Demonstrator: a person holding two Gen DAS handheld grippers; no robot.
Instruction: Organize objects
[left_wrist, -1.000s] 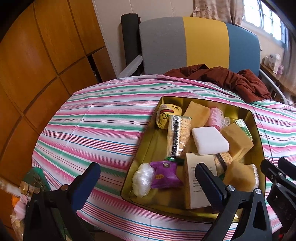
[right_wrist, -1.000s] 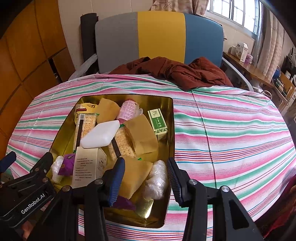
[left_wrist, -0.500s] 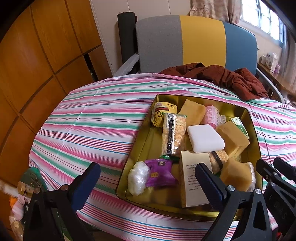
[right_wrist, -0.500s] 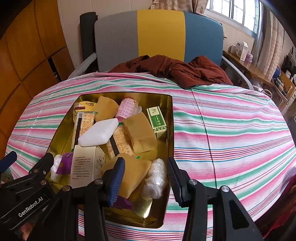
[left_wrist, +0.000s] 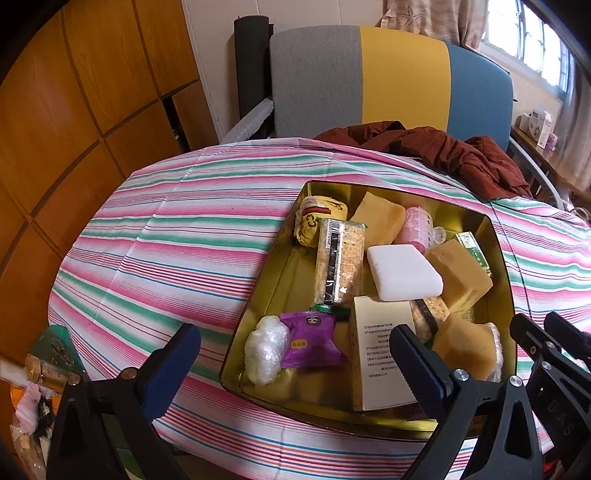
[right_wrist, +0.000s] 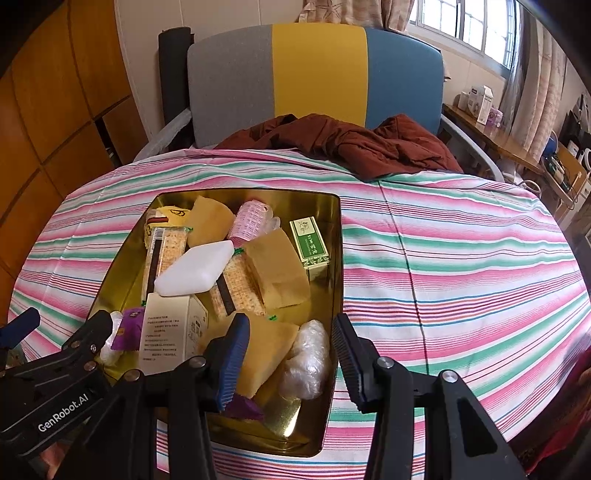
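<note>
Hovering side by side over the near edge of the gold tin tray (right_wrist: 334, 258) on the striped tablecloth (right_wrist: 461, 266), left gripper (left_wrist: 295, 365) gaping wide and empty, right gripper (right_wrist: 291, 354) partly open, framing a clear wrapped bundle (right_wrist: 306, 363) without touching it.

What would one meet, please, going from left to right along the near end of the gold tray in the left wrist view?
Clear plastic bundle → purple snack packet → cream box → tan sponge.
</note>
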